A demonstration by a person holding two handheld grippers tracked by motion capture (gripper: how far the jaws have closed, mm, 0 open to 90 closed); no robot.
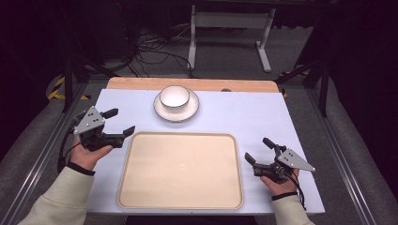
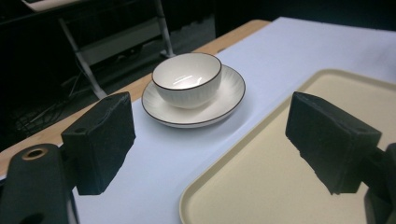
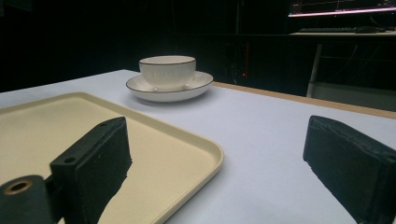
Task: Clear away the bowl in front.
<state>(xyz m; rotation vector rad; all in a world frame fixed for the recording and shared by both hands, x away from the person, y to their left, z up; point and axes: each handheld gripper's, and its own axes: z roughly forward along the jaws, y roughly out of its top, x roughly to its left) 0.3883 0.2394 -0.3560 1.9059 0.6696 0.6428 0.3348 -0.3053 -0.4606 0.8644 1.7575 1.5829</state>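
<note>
A white bowl (image 1: 174, 96) with a dark rim sits upright on a white saucer (image 1: 176, 112) at the far middle of the white table. In front of them lies a cream tray (image 1: 180, 169) with nothing on it. My left gripper (image 1: 119, 121) is held open left of the tray's far left corner, pointing towards the bowl (image 2: 187, 79) and saucer (image 2: 224, 100). My right gripper (image 1: 259, 150) stands open by the tray's right edge, low over the table. Its view has the bowl (image 3: 167, 71) and saucer (image 3: 170, 93) beyond the tray (image 3: 56, 126). Nothing is between either pair of jaws.
A bare wooden strip (image 1: 141, 84) runs along the table's far edge. Behind it are a white metal stand (image 1: 230, 33) and loose cables (image 1: 150, 51) on the floor. Metal frame rails (image 1: 42, 154) flank the table on both sides.
</note>
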